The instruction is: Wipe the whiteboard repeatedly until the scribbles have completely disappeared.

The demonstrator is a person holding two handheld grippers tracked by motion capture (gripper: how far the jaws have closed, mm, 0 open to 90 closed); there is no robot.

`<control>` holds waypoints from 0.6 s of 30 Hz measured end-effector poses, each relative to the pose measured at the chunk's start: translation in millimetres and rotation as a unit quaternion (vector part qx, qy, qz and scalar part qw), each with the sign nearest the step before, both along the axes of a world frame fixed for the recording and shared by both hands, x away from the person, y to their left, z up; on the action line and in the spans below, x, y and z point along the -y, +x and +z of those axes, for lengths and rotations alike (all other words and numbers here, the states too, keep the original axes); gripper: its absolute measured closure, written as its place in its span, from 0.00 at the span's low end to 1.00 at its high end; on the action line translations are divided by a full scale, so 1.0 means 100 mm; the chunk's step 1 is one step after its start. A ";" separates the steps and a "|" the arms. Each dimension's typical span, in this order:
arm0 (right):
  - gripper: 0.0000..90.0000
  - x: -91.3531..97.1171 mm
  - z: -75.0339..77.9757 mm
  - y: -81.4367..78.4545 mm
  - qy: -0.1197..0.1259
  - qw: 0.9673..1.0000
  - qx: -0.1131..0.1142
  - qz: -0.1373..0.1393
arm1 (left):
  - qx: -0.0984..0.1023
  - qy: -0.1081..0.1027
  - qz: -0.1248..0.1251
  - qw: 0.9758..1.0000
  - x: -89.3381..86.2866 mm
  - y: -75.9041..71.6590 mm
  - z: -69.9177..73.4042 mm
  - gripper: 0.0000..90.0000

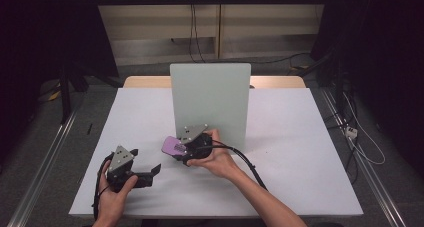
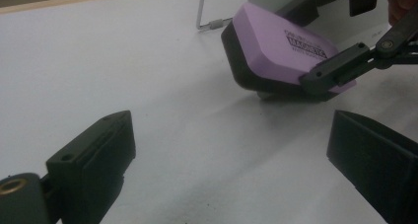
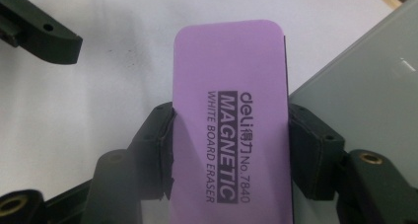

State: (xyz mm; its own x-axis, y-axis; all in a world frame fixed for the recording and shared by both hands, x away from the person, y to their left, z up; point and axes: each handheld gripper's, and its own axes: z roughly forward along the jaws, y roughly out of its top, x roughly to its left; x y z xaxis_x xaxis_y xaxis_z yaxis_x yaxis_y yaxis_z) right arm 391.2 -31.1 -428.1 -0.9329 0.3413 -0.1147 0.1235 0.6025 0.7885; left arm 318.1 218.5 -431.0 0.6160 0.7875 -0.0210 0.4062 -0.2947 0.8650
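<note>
A purple magnetic whiteboard eraser with a black underside sits between the jaws of my right gripper, which is shut on its long sides. In the high view the right gripper holds the eraser low over the white table, just in front of an upright pale grey board. From the left gripper view the eraser is tilted, its lower edge close to the table. My left gripper rests at the near left, pointing toward the eraser. Its jaws stand open and hold nothing.
The board's thin metal stand foot rests on the table behind the eraser. The board rises close on the right of the right gripper. Cables trail from both grippers toward the near edge. Dark floor and rails flank the table.
</note>
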 end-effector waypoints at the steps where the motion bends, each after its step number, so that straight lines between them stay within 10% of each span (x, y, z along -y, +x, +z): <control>1: 0.46 0.00 -0.01 0.00 -0.002 1.000 -0.003 0.003 | 0.000 0.000 0.000 1.000 0.00 0.00 0.00 0.05; 18: 0.46 0.56 0.22 -0.07 0.008 0.998 0.023 -0.053 | 0.000 0.000 0.002 1.000 0.01 0.00 0.00 0.05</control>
